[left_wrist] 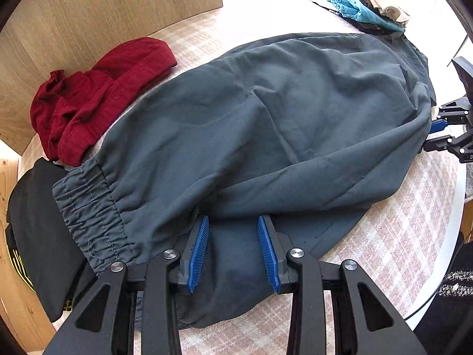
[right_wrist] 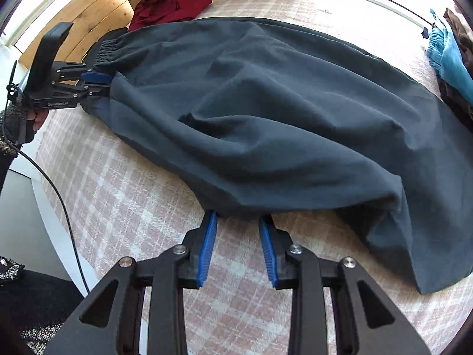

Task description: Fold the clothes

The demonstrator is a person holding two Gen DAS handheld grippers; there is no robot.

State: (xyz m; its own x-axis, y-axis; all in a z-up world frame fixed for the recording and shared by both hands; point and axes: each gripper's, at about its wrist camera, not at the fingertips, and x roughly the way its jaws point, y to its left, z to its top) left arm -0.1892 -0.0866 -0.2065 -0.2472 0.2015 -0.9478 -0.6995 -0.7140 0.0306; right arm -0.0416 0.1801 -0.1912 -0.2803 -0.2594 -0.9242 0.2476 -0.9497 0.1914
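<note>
Dark grey-blue trousers (left_wrist: pixel 280 124) (right_wrist: pixel 266 112) lie folded lengthwise on the pink plaid table cover (right_wrist: pixel 118 201). The gathered elastic waistband (left_wrist: pixel 88 207) lies at the left in the left wrist view. My left gripper (left_wrist: pixel 233 222) (right_wrist: pixel 105 85) is open beside the waistband. Its fingertips are tucked under the edge of the top layer, and flat cloth lies between its blue pads. My right gripper (right_wrist: pixel 239 219) (left_wrist: pixel 433 136) is open at the other end. Its tips touch the trousers' near edge, and only table cover shows between the pads.
A red garment (left_wrist: pixel 97 97) (right_wrist: pixel 171 6) lies crumpled by a wooden board (left_wrist: pixel 88 14). A black garment with yellow print (left_wrist: pixel 38 222) sits beside the waistband. A pile with teal cloth (left_wrist: pixel 354 6) (right_wrist: pixel 449 56) lies past the trousers. A cable (right_wrist: pixel 59 192) hangs off the table's edge.
</note>
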